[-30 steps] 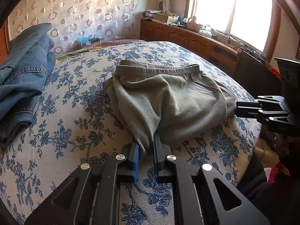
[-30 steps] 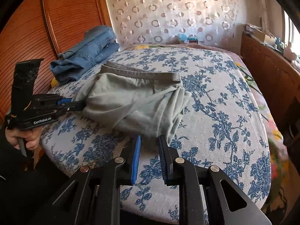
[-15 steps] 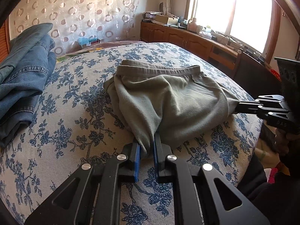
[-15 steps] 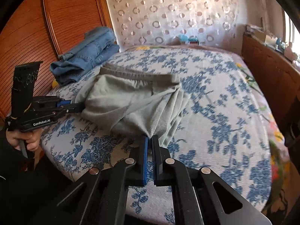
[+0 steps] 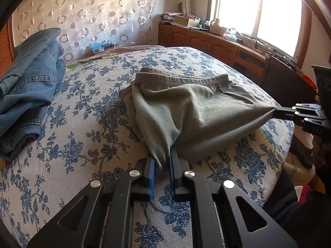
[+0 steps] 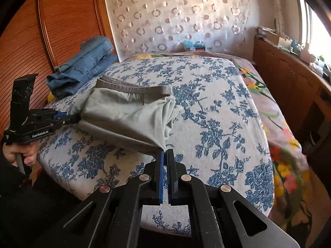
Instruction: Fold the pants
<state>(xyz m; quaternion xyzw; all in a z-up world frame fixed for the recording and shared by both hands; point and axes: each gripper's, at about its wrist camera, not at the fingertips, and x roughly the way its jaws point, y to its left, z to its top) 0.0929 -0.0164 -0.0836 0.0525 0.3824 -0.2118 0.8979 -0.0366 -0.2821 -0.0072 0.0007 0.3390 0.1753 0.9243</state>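
A stack of folded blue jeans [image 5: 26,86] is seen at the left of the floral-covered bed [image 5: 86,136]. Just beside them, mid-bed, the grey-green pants [image 5: 186,111] are bunched, waistband farthest away. One near corner is pinched in the closed fingers of the left gripper [image 5: 161,165]; the other appears clamped by the right gripper [image 6: 164,155], the hem stretched between.

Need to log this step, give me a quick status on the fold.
Left gripper and right gripper each shut on green pants. Near edge stretched between them. Blue jeans off to the side, not in the way.
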